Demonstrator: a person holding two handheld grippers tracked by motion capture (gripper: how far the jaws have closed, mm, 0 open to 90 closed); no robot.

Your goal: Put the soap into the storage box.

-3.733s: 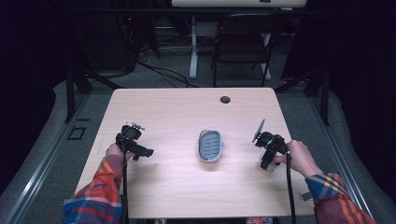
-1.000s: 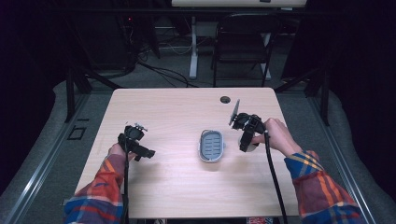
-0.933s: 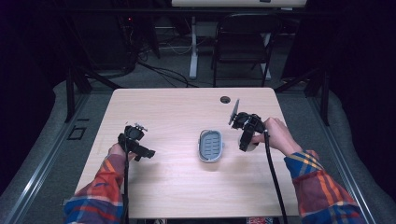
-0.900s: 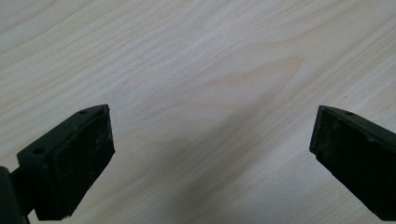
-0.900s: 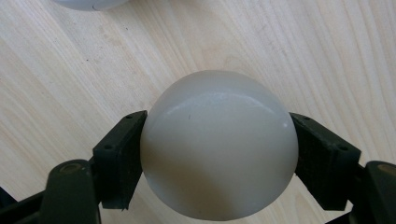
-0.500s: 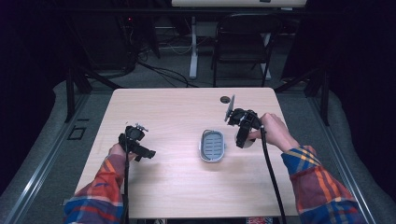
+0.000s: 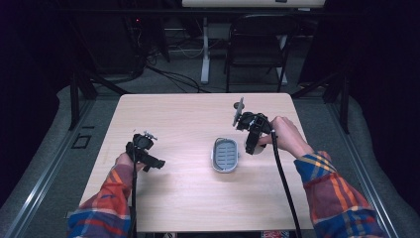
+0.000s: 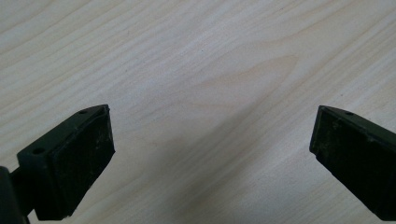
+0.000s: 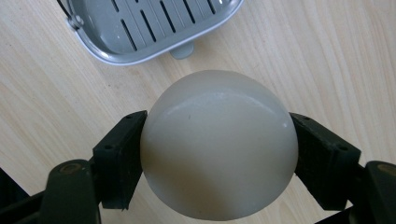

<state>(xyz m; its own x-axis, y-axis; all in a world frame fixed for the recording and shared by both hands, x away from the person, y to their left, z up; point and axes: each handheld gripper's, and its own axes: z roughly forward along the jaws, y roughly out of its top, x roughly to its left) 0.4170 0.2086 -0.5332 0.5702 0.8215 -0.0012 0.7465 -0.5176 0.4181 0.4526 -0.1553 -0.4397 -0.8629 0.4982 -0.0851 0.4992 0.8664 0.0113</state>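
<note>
Two claws worked over a pale wooden table (image 7: 198, 198), one in each of a person's hands. The right claw (image 9: 218, 154) was clamped on a smooth, off-white ball (image 9: 218, 144), one black jaw pressing each side of it. In the right claw's own view the ball sat held above the wood, just short of a grey slotted dish (image 9: 154, 28), whose rim and small foot lay beyond it. From the high view, the right claw (image 7: 251, 144) was just beside the dish (image 7: 225, 154), on its right, with a sliver of the ball (image 7: 256, 148) showing below the black body. A cable (image 7: 282, 183) trailed from it back along a plaid sleeve (image 7: 332, 193).

The left claw (image 8: 210, 158) stood wide, its jaws far apart with bare wood between them. In the high view the left claw (image 7: 148, 158) sat near the table's left side, well apart from the dish, above another plaid sleeve (image 7: 109, 203).

A small dark round spot (image 7: 236, 105) lay near the table's far edge. Beyond the table stood a dark chair (image 7: 257, 44) on a grey floor.
</note>
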